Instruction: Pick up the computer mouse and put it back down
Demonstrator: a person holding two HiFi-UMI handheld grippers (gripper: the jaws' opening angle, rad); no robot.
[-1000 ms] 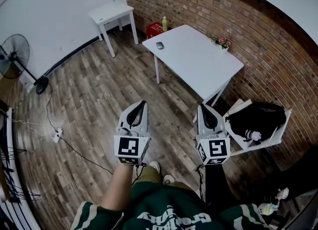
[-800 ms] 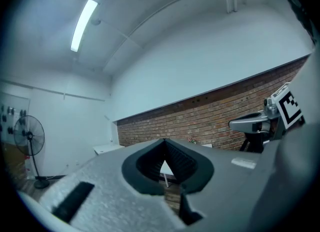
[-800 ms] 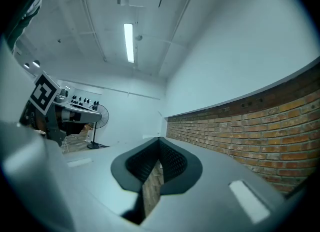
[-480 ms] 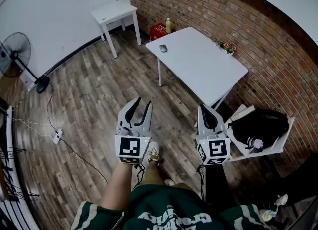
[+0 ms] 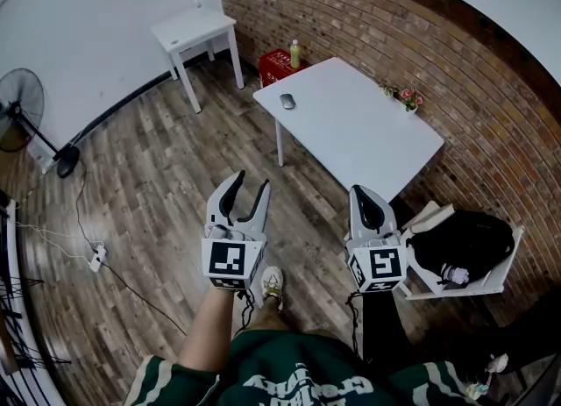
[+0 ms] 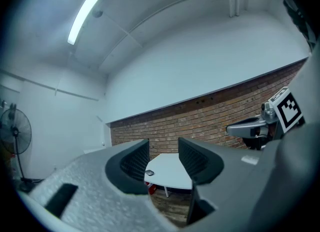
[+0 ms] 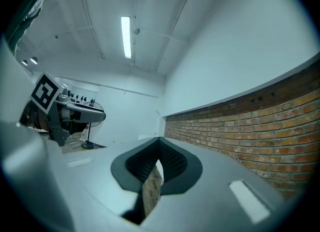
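Observation:
The grey computer mouse (image 5: 287, 102) lies near the far left corner of the white table (image 5: 368, 137), well ahead of both grippers. My left gripper (image 5: 252, 182) is held level over the wooden floor; its jaws are opening and nothing is between them. In the left gripper view the mouse (image 6: 149, 173) shows small and far between the parted fingers of that gripper (image 6: 163, 149), on the table (image 6: 175, 173). My right gripper (image 5: 362, 192) hangs beside it with its tips together, holding nothing. In its own view the right gripper (image 7: 160, 159) has its pads meeting.
A small white side table (image 5: 195, 25) stands by the back wall. A red crate (image 5: 274, 60) with a bottle (image 5: 295, 47) sits behind the table, which carries a flower pot (image 5: 406, 96). At right is a rack with a black bag (image 5: 465, 242). A fan (image 5: 19, 110) and power strip (image 5: 95, 256) are at left.
The left jaws went from shut to parted. Both grippers moved forward with the person towards the table, and a shoe came into view below them.

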